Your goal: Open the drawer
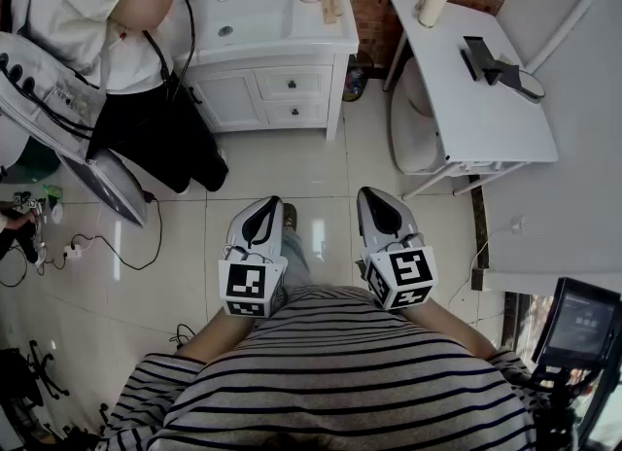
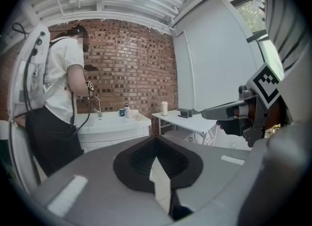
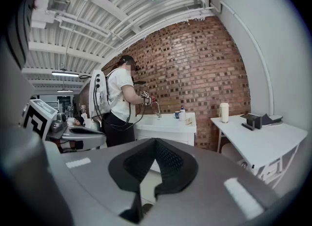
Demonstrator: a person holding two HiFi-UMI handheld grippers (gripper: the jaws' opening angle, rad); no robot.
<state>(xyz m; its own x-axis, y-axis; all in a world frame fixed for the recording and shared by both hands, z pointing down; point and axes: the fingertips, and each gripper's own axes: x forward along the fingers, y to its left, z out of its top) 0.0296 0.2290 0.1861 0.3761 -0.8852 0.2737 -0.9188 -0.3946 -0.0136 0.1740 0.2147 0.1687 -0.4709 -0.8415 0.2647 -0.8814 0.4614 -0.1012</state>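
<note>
step: get near top drawer [image 1: 307,83], upper middle | left gripper [image 1: 268,204]: closed tight, holds nothing | right gripper [image 1: 371,194]: same | tip: spread jaws before its knob [image 1: 292,83]

the upper drawer [image 1: 282,83] has a pull too small to make out; the top edge crops the bystander [image 1: 78,12].

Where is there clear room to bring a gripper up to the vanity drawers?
Bare floor tiles lie in front of the vanity drawers, bordered right by the white table. Left is crowded: a person stands there.
</note>
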